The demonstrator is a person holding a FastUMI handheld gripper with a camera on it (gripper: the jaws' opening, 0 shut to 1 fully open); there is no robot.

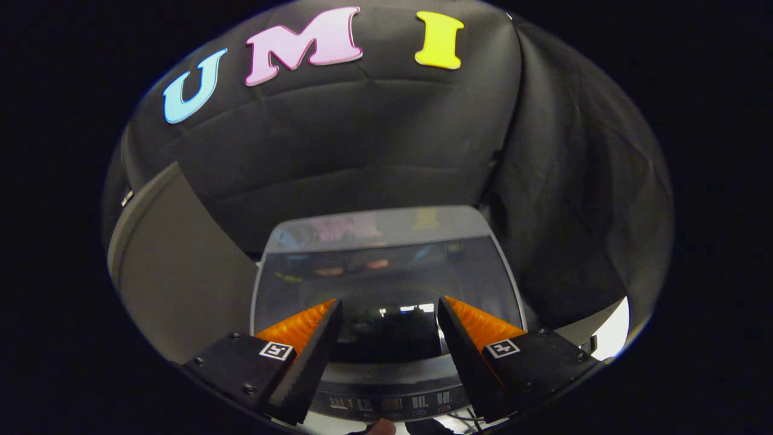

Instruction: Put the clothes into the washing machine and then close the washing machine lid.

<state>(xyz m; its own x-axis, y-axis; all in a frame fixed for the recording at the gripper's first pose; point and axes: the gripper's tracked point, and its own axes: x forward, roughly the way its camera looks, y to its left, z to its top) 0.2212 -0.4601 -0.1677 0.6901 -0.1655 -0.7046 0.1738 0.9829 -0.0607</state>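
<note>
- Gripper view looks down on a top-loading washing machine (386, 386) standing against the booth's black cloth wall (362, 151); to the left of it rises a plain grey panel (175, 272), just beside the machine's edge.
- Next along comes the left finger of the gripper (389, 305), then a clear gap, then the right finger; the two stand well apart with nothing between them, so the tool holds nothing.
- Beyond and between the fingers lies the washing machine lid (386, 266); it looks flat and down, a dark glossy pane in a pale frame that mirrors the booth; whether it is fully latched I cannot tell.
- Below the fingers runs the control strip (392, 402) with small markings too fine to make out.
- No clothes can be made out from here; through the dark pane the drum's contents are too dim to judge.
- My guess is that the work stands at or near the closing step; the next move calls for a check that the lid sits flush, and a press down on its front edge if it does not.
</note>
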